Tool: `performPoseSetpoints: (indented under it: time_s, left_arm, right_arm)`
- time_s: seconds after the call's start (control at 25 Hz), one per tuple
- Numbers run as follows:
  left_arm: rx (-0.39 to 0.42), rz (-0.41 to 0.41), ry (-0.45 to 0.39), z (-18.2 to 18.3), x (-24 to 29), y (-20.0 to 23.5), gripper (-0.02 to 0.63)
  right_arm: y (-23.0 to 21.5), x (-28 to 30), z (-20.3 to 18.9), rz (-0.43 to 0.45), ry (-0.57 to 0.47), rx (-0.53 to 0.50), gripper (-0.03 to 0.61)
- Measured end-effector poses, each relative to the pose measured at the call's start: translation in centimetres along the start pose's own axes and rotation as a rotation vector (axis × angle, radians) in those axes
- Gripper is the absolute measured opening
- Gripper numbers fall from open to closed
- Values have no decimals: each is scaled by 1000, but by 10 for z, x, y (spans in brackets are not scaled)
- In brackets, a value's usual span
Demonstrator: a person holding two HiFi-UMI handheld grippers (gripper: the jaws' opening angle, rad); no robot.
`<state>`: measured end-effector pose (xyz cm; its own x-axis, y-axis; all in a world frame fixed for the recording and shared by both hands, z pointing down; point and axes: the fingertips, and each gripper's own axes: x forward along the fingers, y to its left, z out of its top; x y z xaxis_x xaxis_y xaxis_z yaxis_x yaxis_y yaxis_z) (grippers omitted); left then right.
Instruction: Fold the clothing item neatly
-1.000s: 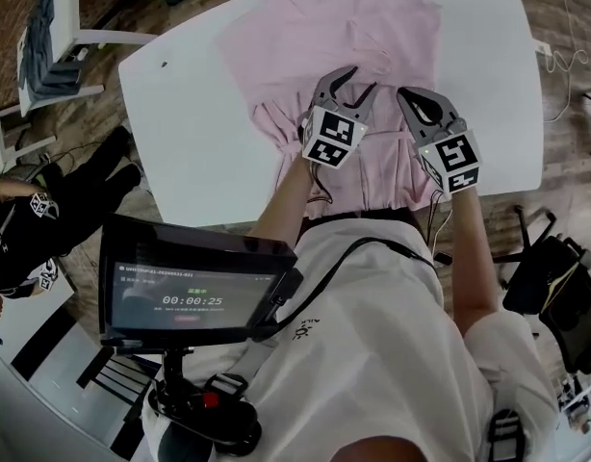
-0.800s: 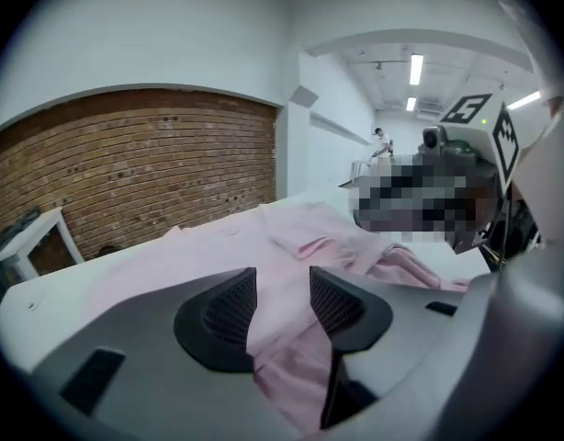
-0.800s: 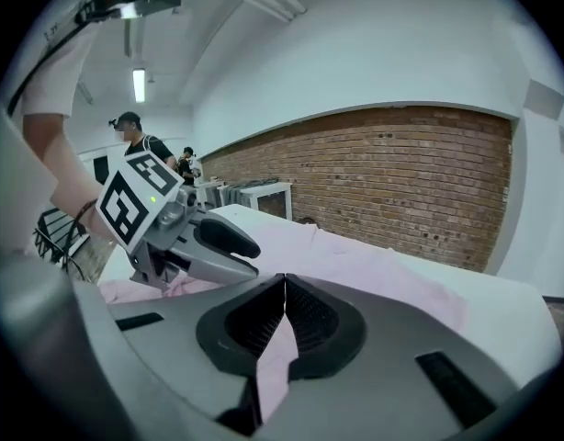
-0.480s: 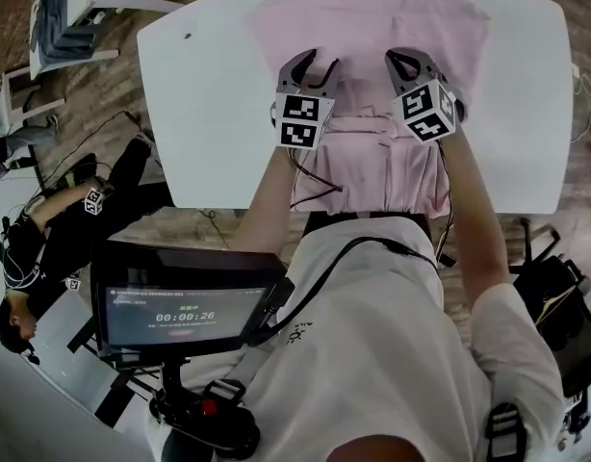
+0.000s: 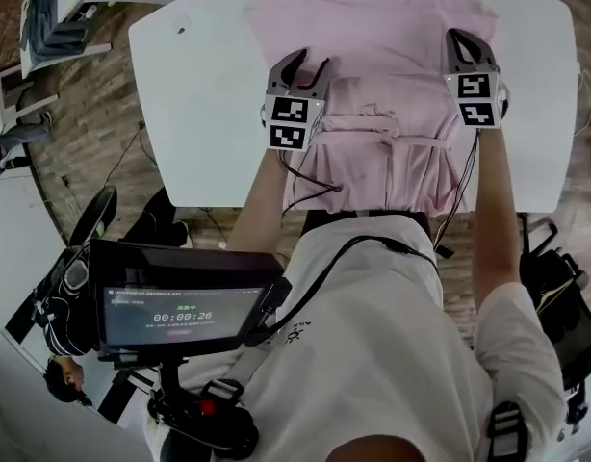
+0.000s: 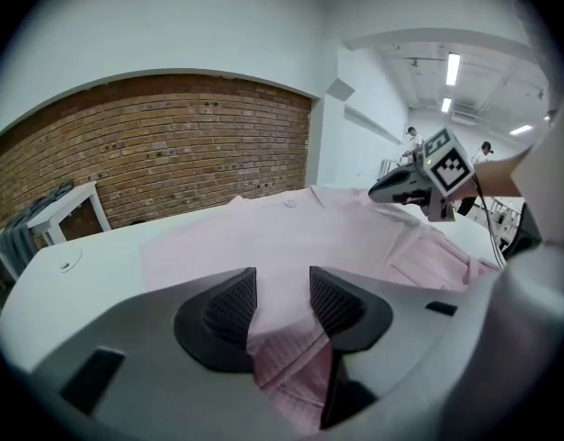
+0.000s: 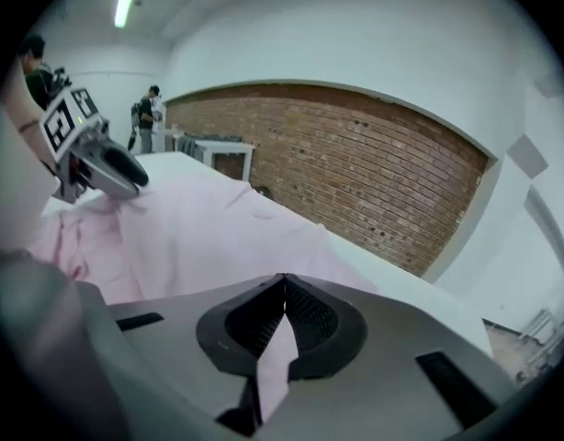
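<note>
Your right gripper (image 5: 459, 42) clamps the pink shirt (image 5: 382, 27) at its right edge. Your left gripper (image 5: 312, 61) gapes open over bunched cloth. Your torso (image 5: 372, 306) hides the near hem.

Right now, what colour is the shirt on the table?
The shirt is pale pink; clearest in the head view.

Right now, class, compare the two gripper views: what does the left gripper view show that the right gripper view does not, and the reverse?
Only the left gripper view: the left gripper with fingers apart, pink cloth lying in the gap. Only the right gripper view: the right gripper with fingers shut on a fold of that cloth. Both: the pink shirt spread on the white table, and the brick wall behind.
</note>
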<state>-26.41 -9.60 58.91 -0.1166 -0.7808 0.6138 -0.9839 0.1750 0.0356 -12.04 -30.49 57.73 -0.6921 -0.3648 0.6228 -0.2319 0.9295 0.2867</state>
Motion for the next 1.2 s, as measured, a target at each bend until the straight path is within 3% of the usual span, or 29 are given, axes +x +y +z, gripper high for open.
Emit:
performPoseSetpoints:
  time_s: [0.12,0.24,0.32,0.4,0.64,0.8,1.04,1.2]
  left_arm:
    - [25,-26,36,-10,-3,-7,178]
    - [31,-37,67,-21,-1,-5,178]
    - [29,-37,75,-27,1,-1,178]
    - [23,-41,78,-29,1,2,178]
    - [-5,-57,83,-36,8,12,178]
    - [-66,-48,41,-33,8,26,178]
    - [-48,5,3,-23,-11,24,178]
    - [-42,25,-50,-1,-35,-6,148]
  right_arm:
    - [41,-27,20,161,-85,64,5]
    - [82,-22,12,274,-39,22,5]
    - [87,-13,-8,270,39,-24,5]
    - [84,-13,-23,261,68,-3,5]
    - [84,-4,-27,259,55,54,5]
    - [88,5,-24,260,46,68,5]
    - [87,-14,7,273,-70,77,5]
    - [78,-51,15,280,-141,125,5]
